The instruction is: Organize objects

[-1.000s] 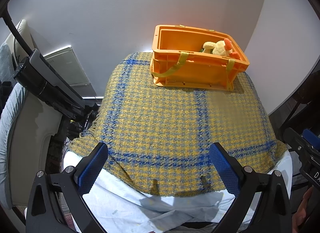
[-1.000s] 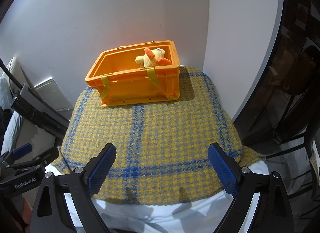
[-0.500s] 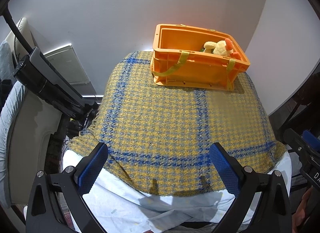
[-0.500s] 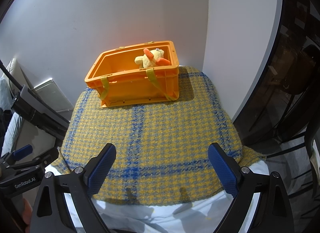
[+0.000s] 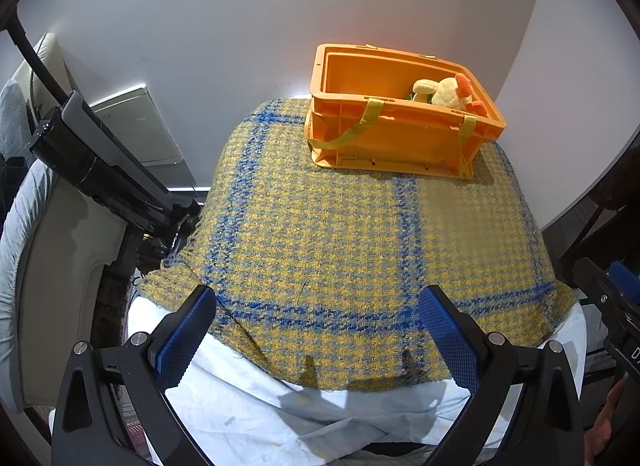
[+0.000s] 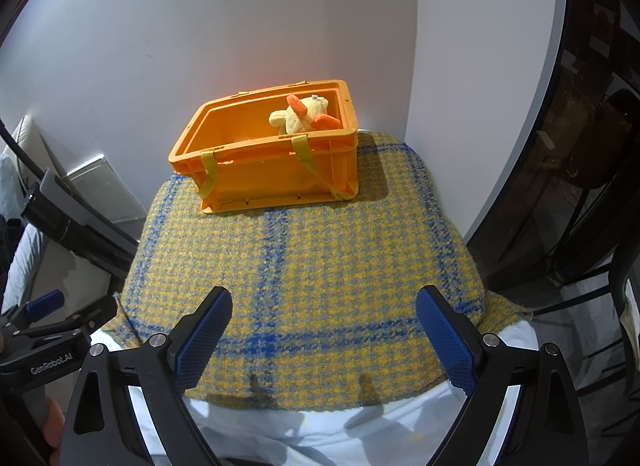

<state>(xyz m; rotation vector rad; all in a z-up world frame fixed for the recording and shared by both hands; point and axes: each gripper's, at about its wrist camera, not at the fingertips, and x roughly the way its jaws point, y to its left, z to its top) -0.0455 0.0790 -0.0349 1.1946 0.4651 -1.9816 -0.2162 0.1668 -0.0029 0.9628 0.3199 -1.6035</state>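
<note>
With the plush toy (image 6: 302, 115) already in the orange crate (image 6: 276, 173) and the plaid cloth (image 6: 304, 266) bare, we judged tidying finished, left gripper (image 5: 316, 330) and right gripper (image 6: 324, 330) spread wide, empty.

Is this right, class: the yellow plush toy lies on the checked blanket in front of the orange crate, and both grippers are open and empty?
One detail is wrong. The yellow plush toy lies inside the orange crate, not on the checked blanket in front of it; the right wrist view shows this. The rest stands: the left gripper and right gripper are open and empty.
</note>
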